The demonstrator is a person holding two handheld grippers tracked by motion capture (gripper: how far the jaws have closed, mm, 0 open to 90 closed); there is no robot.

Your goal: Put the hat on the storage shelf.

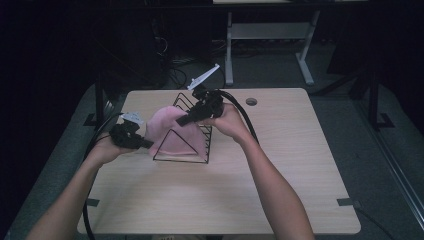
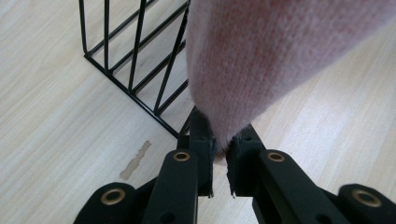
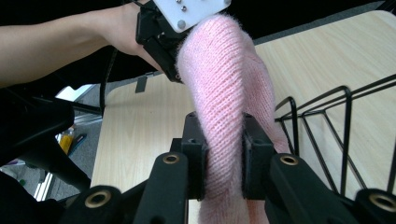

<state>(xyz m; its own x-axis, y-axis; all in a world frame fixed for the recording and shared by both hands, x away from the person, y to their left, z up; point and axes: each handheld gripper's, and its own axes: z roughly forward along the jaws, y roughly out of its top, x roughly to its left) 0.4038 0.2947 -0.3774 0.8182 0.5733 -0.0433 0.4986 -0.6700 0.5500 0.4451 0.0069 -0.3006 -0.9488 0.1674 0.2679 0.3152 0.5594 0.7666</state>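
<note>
A pink knitted hat hangs stretched over a black wire rack near the middle of the table. My left gripper is shut on the hat's left edge; in the left gripper view its jaws pinch the pink knit just above the wood. My right gripper comes in from above the rack, shut on a thick fold of the hat. In the right gripper view the left gripper holds the hat's far end. The rack's wires stand close beside the left jaws.
The light wooden table has a round cable hole at the back right. Black cables trail from both grippers. A white desk frame stands on the dark floor behind the table.
</note>
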